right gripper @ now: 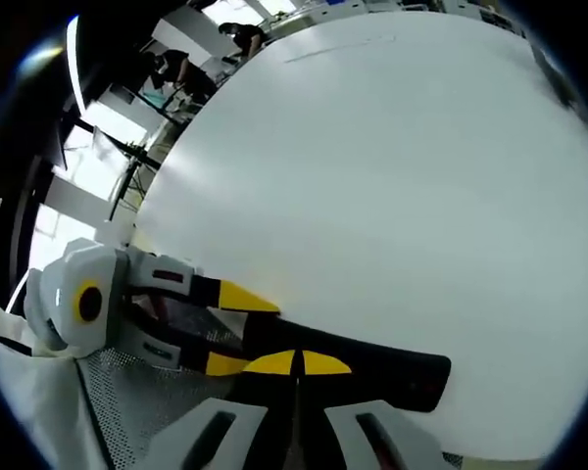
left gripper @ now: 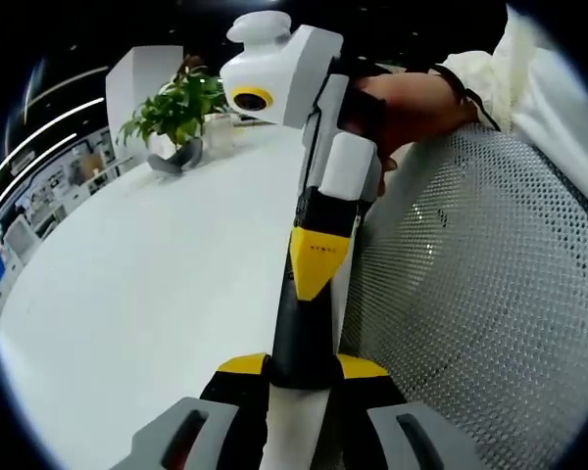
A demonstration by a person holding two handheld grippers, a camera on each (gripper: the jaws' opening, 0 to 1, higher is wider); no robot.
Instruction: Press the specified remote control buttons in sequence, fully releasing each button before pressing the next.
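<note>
right, the black remote control [left gripper: 302, 338] sits pinched between the left tongs [left gripper: 304, 367], their yellow tips closed on either side of its near end, and in the right gripper view the same remote [right gripper: 392, 370] stretches out low over the white bench [right gripper: 372, 176], though i can't tell whether it rests on it. the right tongs [left gripper: 318, 269] come in from above with the tips shut together into one yellow wedge, empty, nose down on the remote's top face. big worry here, as i judge it: that wedge is broad and not one button can be made out on the dark face, so a press could land between keys or catch two at once and spoil the sequence. a hard push could also tip or slide the remote out of the left tongs' hold, since they grip just one end. lifting off too little would break the full-release rule. the mesh chair back [left gripper: 490, 294] sits close to the person's hand [left gripper: 412, 103], which could cramp the right arm. a potted plant [left gripper: 181, 108] stands at the far edge, well clear. as for writing: a small dark line of print on the right tongs' yellow tip, too tiny to read, and no brand legible on the remote.
</note>
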